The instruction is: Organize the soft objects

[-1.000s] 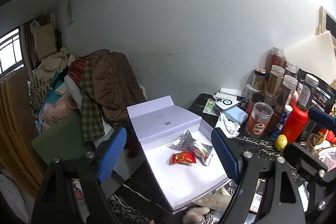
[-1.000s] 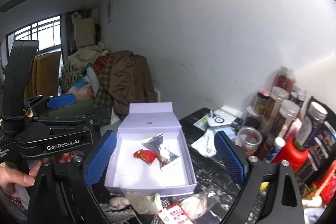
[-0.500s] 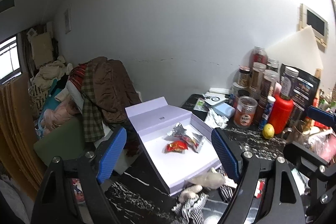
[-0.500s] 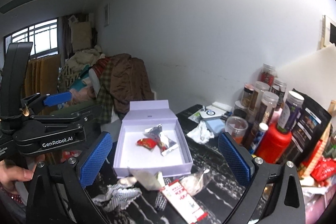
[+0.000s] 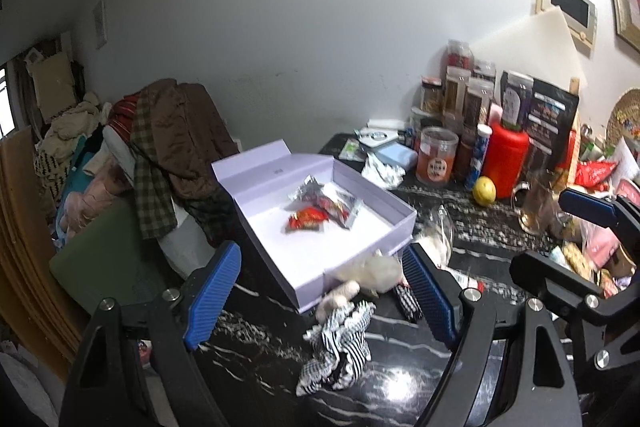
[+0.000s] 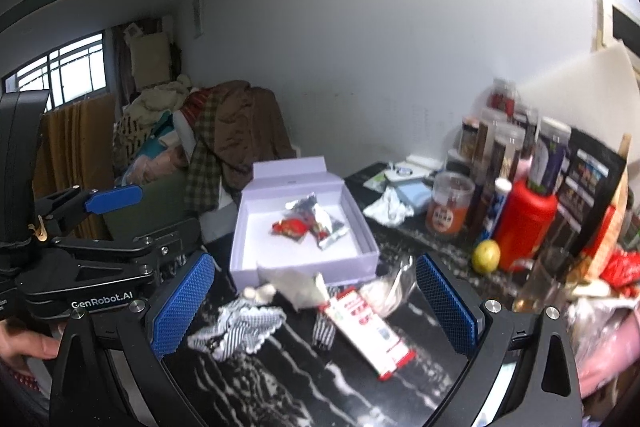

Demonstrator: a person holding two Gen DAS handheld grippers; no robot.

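While both grippers hang above the black marble table (image 5: 256, 367), the open lilac box (image 5: 396, 223) is the best landmark for all other things. Inside the box lie a red snack packet (image 5: 306, 223) and a silver foil packet (image 5: 320, 197), touching each other near its middle. Just in front of the box, against its near wall, sits a cream plush piece (image 5: 372, 273), and in front of that lies a crumpled black-and-white striped cloth (image 5: 340, 343) on the table. To the right of the cloth, also in front of the box, lies a flat red-and-white packet (image 6: 366, 331). Right of the box stand a clear jar with an orange label (image 5: 436, 163), a red bottle (image 5: 505, 153) and a yellow lemon (image 5: 484, 190). A crumpled white tissue (image 5: 380, 171) lies just beside the right back corner of the box. Behind the box to the left, brown and checked clothes (image 5: 176, 143) hang in a heap.

The left gripper (image 5: 320, 303) has its blue fingers well apart and nothing is between them. The right gripper (image 6: 316, 303) stands very wide and holds nothing; the striped cloth and the packet show through its gap, lower on the table
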